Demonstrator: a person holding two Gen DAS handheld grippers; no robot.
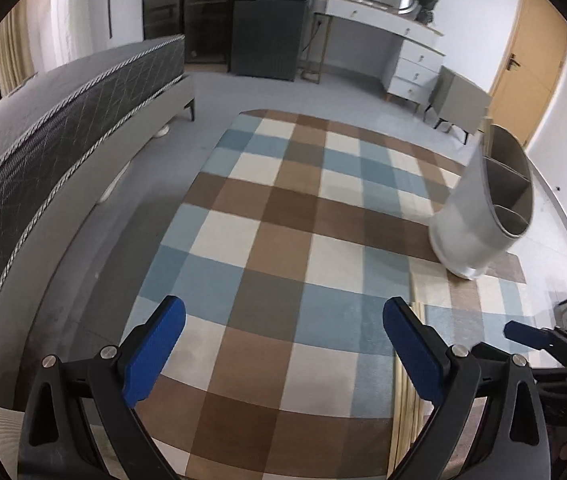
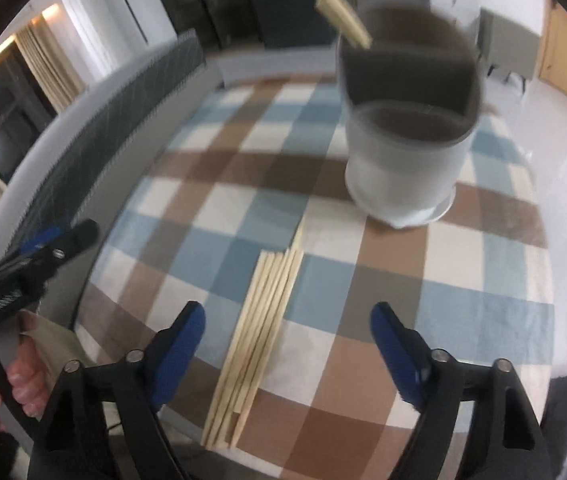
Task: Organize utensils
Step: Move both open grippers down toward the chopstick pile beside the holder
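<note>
The right gripper [image 2: 287,344] hangs with its blue pads spread wide and nothing pinched between them; a bundle of pale wooden chopsticks [image 2: 257,340] lies flat on the checked cloth [image 2: 403,280] directly beneath the gap, with no pad seen pressing on it. Beyond the chopsticks stands a white utensil holder [image 2: 403,168] with divided compartments, and a few sticks [image 2: 341,14] poke out of its far compartment. The left gripper [image 1: 283,344] is likewise spread and holds nothing, above bare cloth to the left of the chopsticks, with the holder well off to its right. A hand [image 2: 11,384] grips its handle.
</note>
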